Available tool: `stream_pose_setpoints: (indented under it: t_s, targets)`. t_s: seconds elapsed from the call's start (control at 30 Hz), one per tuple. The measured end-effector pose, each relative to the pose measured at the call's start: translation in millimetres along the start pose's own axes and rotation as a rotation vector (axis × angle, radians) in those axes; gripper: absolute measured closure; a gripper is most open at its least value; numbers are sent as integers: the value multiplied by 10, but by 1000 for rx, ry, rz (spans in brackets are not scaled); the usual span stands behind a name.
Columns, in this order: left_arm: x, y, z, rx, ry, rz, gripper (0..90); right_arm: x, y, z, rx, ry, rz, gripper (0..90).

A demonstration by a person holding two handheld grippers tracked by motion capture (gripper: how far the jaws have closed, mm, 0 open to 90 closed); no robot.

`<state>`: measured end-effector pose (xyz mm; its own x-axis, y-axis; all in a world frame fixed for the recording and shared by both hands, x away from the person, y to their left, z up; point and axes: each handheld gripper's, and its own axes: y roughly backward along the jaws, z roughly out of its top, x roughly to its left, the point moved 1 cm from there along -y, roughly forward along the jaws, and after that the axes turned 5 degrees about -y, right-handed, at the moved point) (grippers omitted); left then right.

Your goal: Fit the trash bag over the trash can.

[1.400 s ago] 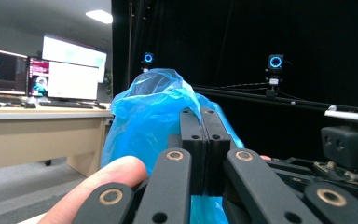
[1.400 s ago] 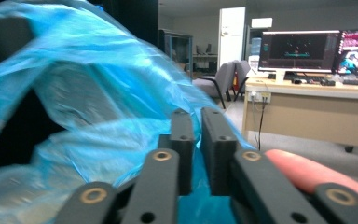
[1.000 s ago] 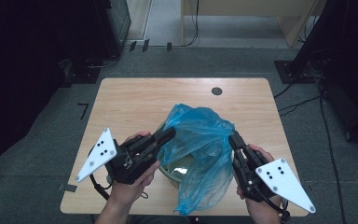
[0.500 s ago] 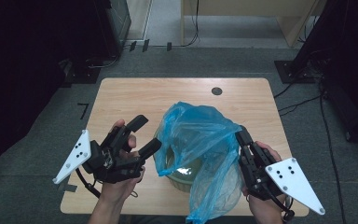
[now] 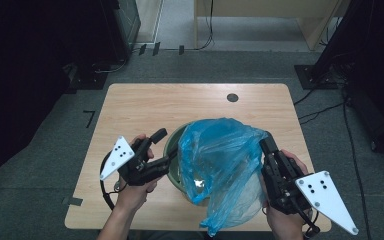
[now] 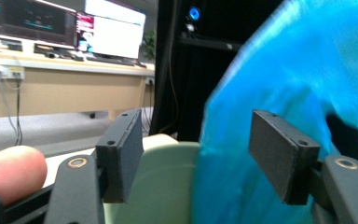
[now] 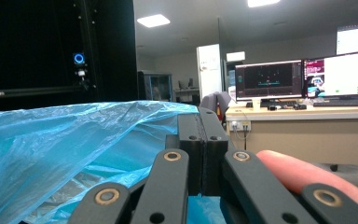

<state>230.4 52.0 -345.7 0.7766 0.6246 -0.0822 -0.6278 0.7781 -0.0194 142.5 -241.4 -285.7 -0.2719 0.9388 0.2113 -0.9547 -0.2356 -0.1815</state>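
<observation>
A pale green bin (image 5: 180, 131) stands on the wooden table (image 5: 180, 105), with a blue plastic bag (image 5: 220, 160) draped in and over it. My left gripper (image 5: 166, 145) is at the bin's left rim. Its jaws have just been closing and still stand apart. In the left gripper view the bin (image 6: 168, 182) wall and the bag (image 6: 270, 84) edge lie between the pads of the gripper (image 6: 196, 158), untouched. My right gripper (image 5: 266, 144) is shut on the bag's right edge. In the right gripper view the gripper (image 7: 203, 116) has its pads pressed together over the bag's (image 7: 51, 140) film.
A round black hole (image 5: 232, 97) sits near the table's far edge. Black stands and cables surround the table on the grey floor. A desk with monitors (image 7: 303, 79) stands beyond.
The left gripper let go of the bag's left edge, opened, and came down to the bin's rim. The bag sank and the green rim now shows. The right gripper stayed shut on the bag.
</observation>
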Motion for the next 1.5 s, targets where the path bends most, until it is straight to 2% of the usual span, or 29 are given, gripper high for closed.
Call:
stream_pose_setpoints:
  t_s: [0.07,0.1,0.17,0.2,0.27,0.37,0.5,0.57,0.7,0.73,0.8,0.9,0.97,1.03,1.17,1.3,1.5]
  targets:
    - [-131,-8,5,-8,-46,-22,368,6,7,3,-8,-1,1,900]
    - [-200,-11,15,-11,-65,-47,379,11,8,1,-9,1,4,900]
    - [-335,-11,49,-27,-87,-98,394,27,8,-13,-9,1,9,900]
    - [-394,-12,71,-36,-84,-128,402,38,6,-24,-8,5,12,900]
    - [-483,-19,118,-49,-65,-179,398,62,5,-50,-3,7,18,900]
    - [-545,-41,173,-74,5,-230,376,94,5,-84,4,16,27,900]
    - [-544,-74,215,-84,97,-259,319,145,11,-116,5,39,38,900]
    - [-542,-92,220,-83,120,-265,292,169,12,-137,9,47,51,900]
    - [-541,-139,231,-67,151,-233,288,222,11,-196,22,61,83,900]
    - [-533,-153,237,-65,159,-221,321,236,10,-210,29,62,93,900]
    - [-514,-174,246,-67,158,-188,452,259,13,-232,33,71,117,900]
    - [-461,-186,267,-52,153,-110,678,276,33,-242,35,86,138,900]
    - [-396,-151,285,-47,166,-104,808,252,54,-229,34,91,136,900]
    - [-330,-82,296,-34,178,-104,893,197,80,-208,34,90,126,900]
    - [-249,123,284,5,172,-120,900,68,178,-179,60,93,106,900]
    - [-246,380,218,53,138,-127,900,9,334,-188,90,119,109,900]
    - [-268,691,-36,147,116,-110,900,-23,562,-332,156,142,110,900]
